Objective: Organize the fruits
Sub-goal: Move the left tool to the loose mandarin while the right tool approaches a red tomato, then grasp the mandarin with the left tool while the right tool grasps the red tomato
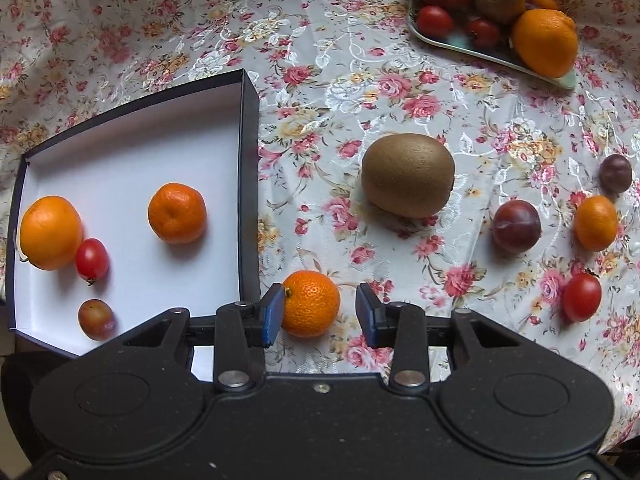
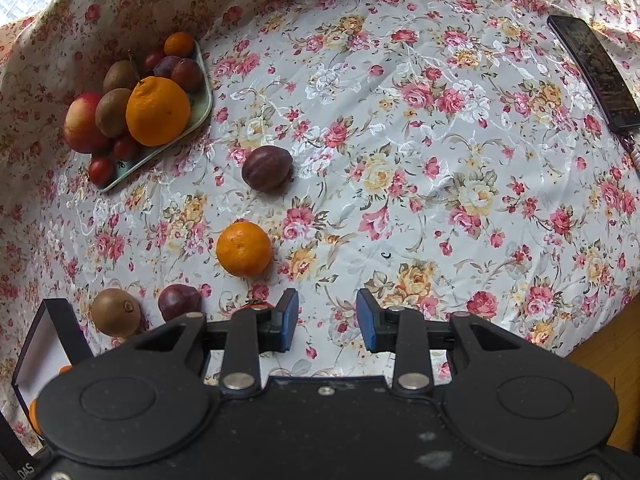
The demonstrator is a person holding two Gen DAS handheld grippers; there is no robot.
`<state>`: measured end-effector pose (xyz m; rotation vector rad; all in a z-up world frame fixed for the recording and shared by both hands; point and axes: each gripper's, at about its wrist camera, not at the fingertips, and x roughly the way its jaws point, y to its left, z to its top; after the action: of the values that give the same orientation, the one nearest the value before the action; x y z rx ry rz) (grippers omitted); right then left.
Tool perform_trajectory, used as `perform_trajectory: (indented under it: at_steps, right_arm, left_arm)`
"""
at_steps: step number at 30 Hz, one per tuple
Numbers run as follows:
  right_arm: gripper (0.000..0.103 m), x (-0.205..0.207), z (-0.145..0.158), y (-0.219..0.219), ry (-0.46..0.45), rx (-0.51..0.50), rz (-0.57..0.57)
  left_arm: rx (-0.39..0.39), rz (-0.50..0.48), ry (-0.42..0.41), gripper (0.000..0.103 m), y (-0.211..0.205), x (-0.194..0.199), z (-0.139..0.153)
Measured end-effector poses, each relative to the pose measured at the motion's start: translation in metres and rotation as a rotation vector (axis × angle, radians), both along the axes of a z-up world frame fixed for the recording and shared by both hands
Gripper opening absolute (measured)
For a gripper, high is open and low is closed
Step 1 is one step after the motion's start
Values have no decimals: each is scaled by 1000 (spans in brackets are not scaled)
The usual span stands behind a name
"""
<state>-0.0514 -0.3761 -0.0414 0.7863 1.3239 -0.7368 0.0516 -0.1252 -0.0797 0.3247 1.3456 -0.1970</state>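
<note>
A small mandarin (image 1: 310, 304) lies on the floral cloth between the fingers of my open left gripper (image 1: 320, 314), against the left pad, with a gap to the right one. Left of it stands a dark box (image 1: 249, 184) with a white floor, holding an orange (image 1: 50, 232), a mandarin (image 1: 177, 213), a cherry tomato (image 1: 92, 259) and a small plum (image 1: 96, 319). A kiwi (image 1: 408, 175), a plum (image 1: 516, 227), a mandarin (image 1: 596, 222) and a tomato (image 1: 582, 297) lie loose. My right gripper (image 2: 327, 318) hangs open over bare cloth.
A pale green tray (image 2: 200, 114) piled with an apple, kiwis, a large orange and tomatoes sits at the back. In the right wrist view a plum (image 2: 267, 168), a mandarin (image 2: 244, 249) and a kiwi (image 2: 115, 312) lie loose. A black phone (image 2: 592, 70) rests far right.
</note>
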Motion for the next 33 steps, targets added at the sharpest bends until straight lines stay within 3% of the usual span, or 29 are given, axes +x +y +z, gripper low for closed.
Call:
perform_trajectory:
  at_steps: [6,13,19,22,26,33]
  right_arm:
    - [35,3,0,1,-2,-3,6]
    - [35,6,-2,4,1,-3,22]
    - [35,5,-4,1,-5,-6,22]
    - [35,5,-6,-2,-6,-13,24]
    - [35,8,-12,-6,-4,-29,-4]
    - [35,29,-17,1,-59,-18,-26]
  left_arm:
    - [-100,96,-4,47,19,6,7]
    - [-126,95,54,47,22,9,0]
    - [-79,72,121,50,17,10,-17]
    - [-93,79,163,47,16,12,-24]
    - [-164,83,179,47,13,11,-16]
    - [-187,34,141,47,-16,-3,16]
